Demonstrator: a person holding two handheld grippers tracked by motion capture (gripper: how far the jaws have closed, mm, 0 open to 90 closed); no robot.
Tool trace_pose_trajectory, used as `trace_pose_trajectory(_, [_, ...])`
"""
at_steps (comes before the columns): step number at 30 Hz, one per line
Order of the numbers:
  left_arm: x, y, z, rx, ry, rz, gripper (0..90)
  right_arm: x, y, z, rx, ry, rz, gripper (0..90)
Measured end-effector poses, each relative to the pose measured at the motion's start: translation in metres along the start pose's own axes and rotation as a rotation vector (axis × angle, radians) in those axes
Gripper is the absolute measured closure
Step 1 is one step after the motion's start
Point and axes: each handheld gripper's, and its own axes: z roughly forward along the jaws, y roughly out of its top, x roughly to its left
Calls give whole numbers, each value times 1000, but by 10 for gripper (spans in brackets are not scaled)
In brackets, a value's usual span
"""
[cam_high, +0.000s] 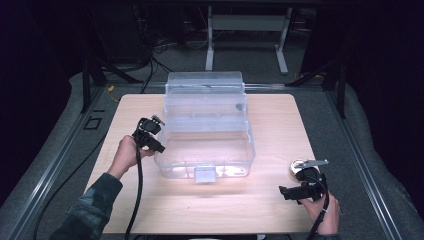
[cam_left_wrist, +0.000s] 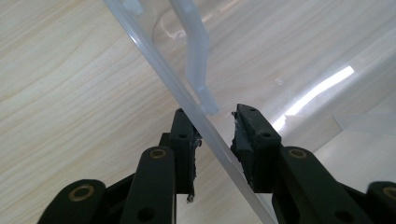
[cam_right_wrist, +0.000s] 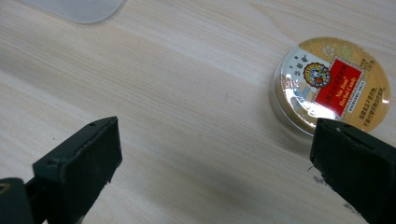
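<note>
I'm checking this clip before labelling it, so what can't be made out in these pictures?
- High view: the round candy tin is half covered by the right claw.
- Right gripper view: the tin's small print is too tiny to read; one black jaw covers its lower edge.
- Left gripper view: the left claw straddles the clear box's wall; whether the pads press it is unclear.
</note>
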Motion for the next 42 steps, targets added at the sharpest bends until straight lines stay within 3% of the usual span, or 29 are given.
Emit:
trace_pose_trajectory(3, [-7,5,2,3,-4,6,689,0,1,1,-3,9,0,17])
trace_pose_trajectory(4, [-10,7,3,5,-3,9,689,1,2,0,9,-22,-4,17])
trace_pose_trajectory(5, [-13,10,3,7,-5,12,689,0,2,2,1,4,-5,18])
trace_pose_trajectory(10, [-27,19,7,13,-9,21,687,-2,3,3,-8,17,-14,18])
trace_pose_trajectory(13, [-31,21,8,11,-10,27,686,-5,2,4,-13,45,-8,18])
trace_pose_trajectory(14, [-31,22,8,11,-6,32,684,-6,2,4,-9,25,-5,18])
trace_pose_trajectory(16, [-31,21,8,7,-11,38,674,-7,4,6,-1,29,-8,19])
trace_pose_trajectory(17, [-29,21,7,0,-30,37,664,-7,4,6,2,23,-11,18])
trace_pose_trajectory(19, [-26,19,1,-28,-74,32,567,-7,6,5,-5,33,-15,18])
trace_pose_trajectory(22, [-22,17,-12,-63,-90,32,427,-10,9,2,-5,36,-26,18])
trace_pose_trajectory(23, [-21,16,-15,-68,-99,34,380,-12,10,1,-8,59,-25,18])
trace_pose_trajectory(29, [-14,4,-40,-92,-121,53,153,-20,19,-4,-2,23,-22,16])
trace_pose_trajectory(36, [-3,-17,-54,-107,-117,53,10,-36,32,-2,30,3,-9,13])
trace_pose_trajectory(42, [15,-44,-54,-103,-112,30,2,-49,43,8,75,-5,-3,0])
